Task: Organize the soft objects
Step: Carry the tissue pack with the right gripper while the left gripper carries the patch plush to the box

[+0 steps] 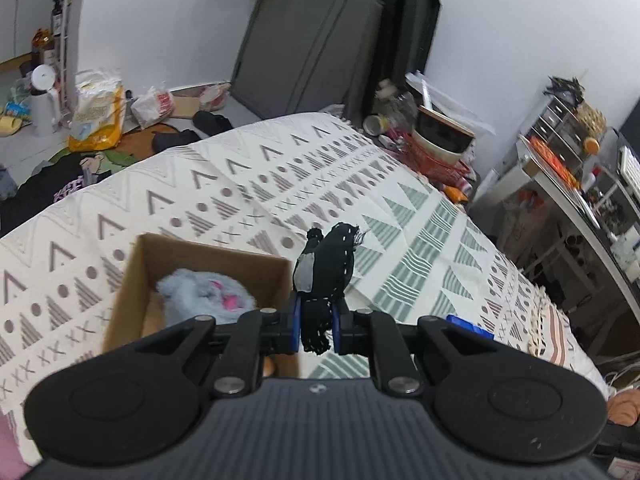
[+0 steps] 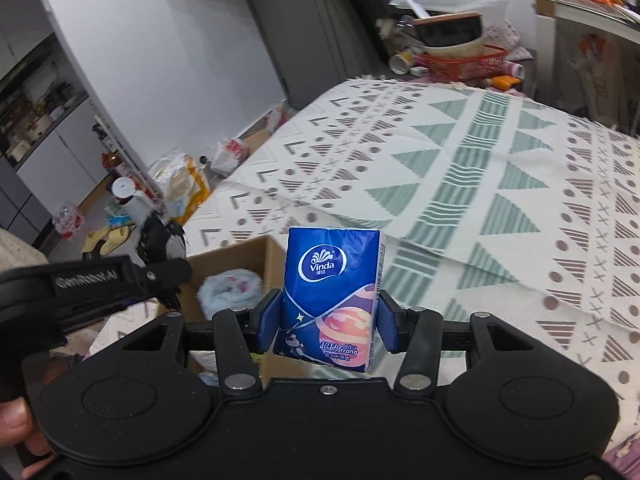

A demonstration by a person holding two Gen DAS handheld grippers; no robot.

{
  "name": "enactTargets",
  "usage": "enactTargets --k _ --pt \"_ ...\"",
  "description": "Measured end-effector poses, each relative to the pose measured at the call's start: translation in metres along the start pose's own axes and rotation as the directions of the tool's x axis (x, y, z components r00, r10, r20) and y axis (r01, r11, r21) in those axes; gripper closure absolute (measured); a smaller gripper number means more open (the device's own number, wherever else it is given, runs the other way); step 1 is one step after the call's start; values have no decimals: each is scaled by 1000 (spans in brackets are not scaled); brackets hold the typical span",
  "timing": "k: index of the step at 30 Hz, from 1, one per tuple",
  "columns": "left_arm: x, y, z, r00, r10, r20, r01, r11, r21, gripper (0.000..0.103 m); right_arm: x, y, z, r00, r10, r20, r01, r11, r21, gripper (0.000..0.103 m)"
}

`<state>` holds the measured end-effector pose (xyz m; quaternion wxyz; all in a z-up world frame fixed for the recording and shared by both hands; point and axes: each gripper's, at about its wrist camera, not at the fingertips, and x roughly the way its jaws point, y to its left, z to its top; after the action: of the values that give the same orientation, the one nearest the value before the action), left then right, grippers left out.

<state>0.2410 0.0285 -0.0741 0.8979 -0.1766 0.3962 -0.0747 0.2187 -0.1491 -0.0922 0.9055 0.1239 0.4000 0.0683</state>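
A black stuffed toy (image 1: 326, 268) is squeezed by the left gripper (image 1: 316, 326), mid-frame, just right of the cardboard box (image 1: 132, 276). A blue tissue pack (image 2: 334, 296) is pinched by the right gripper (image 2: 328, 320). Both should be lowered gently beside the fluffy blue toy (image 1: 208, 294).

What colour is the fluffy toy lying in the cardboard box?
Pale blue with pink patches; the fluffy toy shows best in the left wrist view.

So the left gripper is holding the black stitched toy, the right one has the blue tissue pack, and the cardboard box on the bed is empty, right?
Not quite: the cardboard box is not empty. The left wrist view shows a fluffy light blue plush inside it. The rest holds: the left gripper grips the black stitched toy, and the right gripper grips the blue tissue pack.
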Motion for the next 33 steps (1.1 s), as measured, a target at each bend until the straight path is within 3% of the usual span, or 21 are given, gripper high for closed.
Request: enactTargets --k 8,23,27,30,33 --pt "-2 44 4 999 41 -17 -42 996 -82 89 11 35 2 1000 23 -3 -23 999 -29 55" --pt "21 85 -8 993 15 -120 -32 989 -141 88 34 68 10 1000 16 -15 -17 999 -50 54" --pt "30 91 -9 987 17 -158 -42 986 -159 82 42 71 11 1000 13 -25 -14 999 -49 54" --pt "30 96 -6 989 26 -147 -50 984 -169 71 50 74 13 999 15 -31 -16 999 -46 54" --pt "27 104 -3 991 24 -129 -49 980 -193 70 57 78 16 999 28 -38 -29 999 -38 54"
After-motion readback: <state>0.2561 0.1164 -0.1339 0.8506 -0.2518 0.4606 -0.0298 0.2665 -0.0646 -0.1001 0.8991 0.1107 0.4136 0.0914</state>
